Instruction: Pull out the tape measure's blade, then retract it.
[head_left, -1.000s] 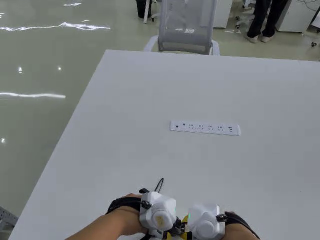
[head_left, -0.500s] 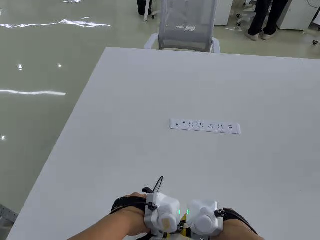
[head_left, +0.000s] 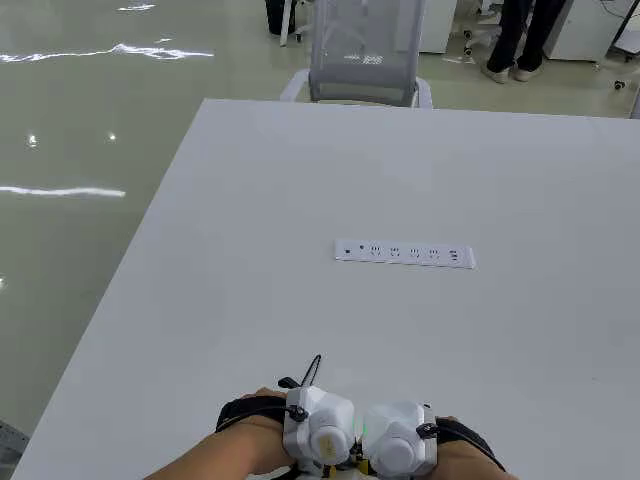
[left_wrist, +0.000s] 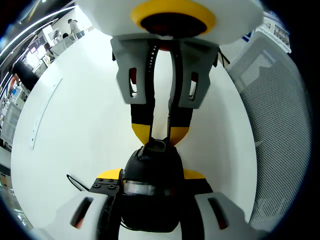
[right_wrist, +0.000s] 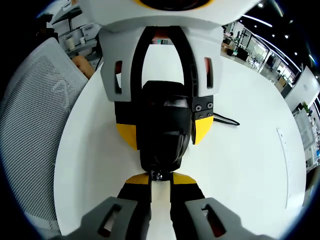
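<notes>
A black tape measure sits between my two grippers at the table's near edge. My left gripper is shut on its body, yellow pads on both sides. My right gripper faces it and is shut on the blade's hook, right at the case's mouth, with almost no blade out. From the right gripper view the case stands in the left gripper. The head view has the left gripper and right gripper nearly touching. The case's thin black loop lies on the table.
A white power strip lies mid-table on the white table. A grey mesh chair stands at the far edge. Another mesh chair is close behind the near edge. A person's legs are far back.
The two grippers have drawn closer together and now nearly touch. The gap of yellow between them has closed. The head camera has shifted slightly.
</notes>
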